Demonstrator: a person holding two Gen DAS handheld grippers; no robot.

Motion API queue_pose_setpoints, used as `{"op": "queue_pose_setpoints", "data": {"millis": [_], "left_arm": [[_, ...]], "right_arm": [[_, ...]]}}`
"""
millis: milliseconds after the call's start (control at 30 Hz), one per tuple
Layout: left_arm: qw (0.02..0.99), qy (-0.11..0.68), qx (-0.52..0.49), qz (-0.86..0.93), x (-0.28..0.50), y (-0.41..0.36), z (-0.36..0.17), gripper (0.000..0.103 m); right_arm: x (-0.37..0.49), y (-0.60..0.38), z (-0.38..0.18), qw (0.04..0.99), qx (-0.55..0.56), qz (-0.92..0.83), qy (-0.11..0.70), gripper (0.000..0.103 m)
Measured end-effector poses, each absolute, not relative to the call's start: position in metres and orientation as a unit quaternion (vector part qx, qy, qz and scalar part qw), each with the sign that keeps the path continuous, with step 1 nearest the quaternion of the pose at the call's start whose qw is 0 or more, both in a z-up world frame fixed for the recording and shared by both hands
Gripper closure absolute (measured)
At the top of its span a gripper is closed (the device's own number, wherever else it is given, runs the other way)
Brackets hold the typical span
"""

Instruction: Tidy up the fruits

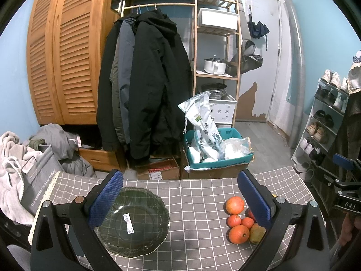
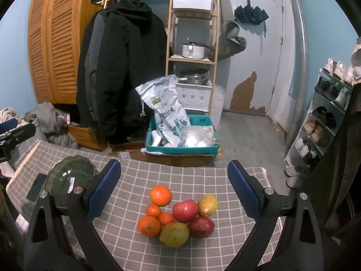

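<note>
A cluster of fruit lies on the grey checked tablecloth (image 2: 203,176): a large orange (image 2: 160,195), several smaller oranges (image 2: 149,225), two red apples (image 2: 185,210), and two yellow-green mangoes (image 2: 174,234). My right gripper (image 2: 173,194) is open and empty, its jaws wide on either side of the cluster. A dark green glass plate (image 1: 135,221) with a white label sits to the left; it also shows in the right wrist view (image 2: 70,176). My left gripper (image 1: 180,197) is open and empty, its left finger over the plate's edge, the fruit (image 1: 239,233) beside its right finger.
A dark phone (image 2: 36,186) lies left of the plate. Beyond the table's far edge stand a teal box (image 2: 180,135) with bags, hanging coats (image 1: 144,85), a wooden shelf (image 1: 216,45) and a shoe rack (image 2: 322,117). A laundry pile (image 1: 27,153) sits at left.
</note>
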State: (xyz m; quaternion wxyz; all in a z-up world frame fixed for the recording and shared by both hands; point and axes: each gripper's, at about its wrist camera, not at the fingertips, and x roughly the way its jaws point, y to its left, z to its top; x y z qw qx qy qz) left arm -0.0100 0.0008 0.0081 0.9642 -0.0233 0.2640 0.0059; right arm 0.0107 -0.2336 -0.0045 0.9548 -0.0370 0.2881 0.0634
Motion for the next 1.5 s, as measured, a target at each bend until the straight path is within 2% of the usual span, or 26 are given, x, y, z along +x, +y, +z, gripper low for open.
{"op": "queue_pose_setpoints", "data": {"millis": [1500], "left_arm": [[0.964, 0.265, -0.026, 0.004, -0.0123, 0.0004, 0.0108, 0.001]], "right_arm": [[0.0094, -0.2279, 0.0, 0.956, -0.044, 0.061, 0.284, 0.009]]}}
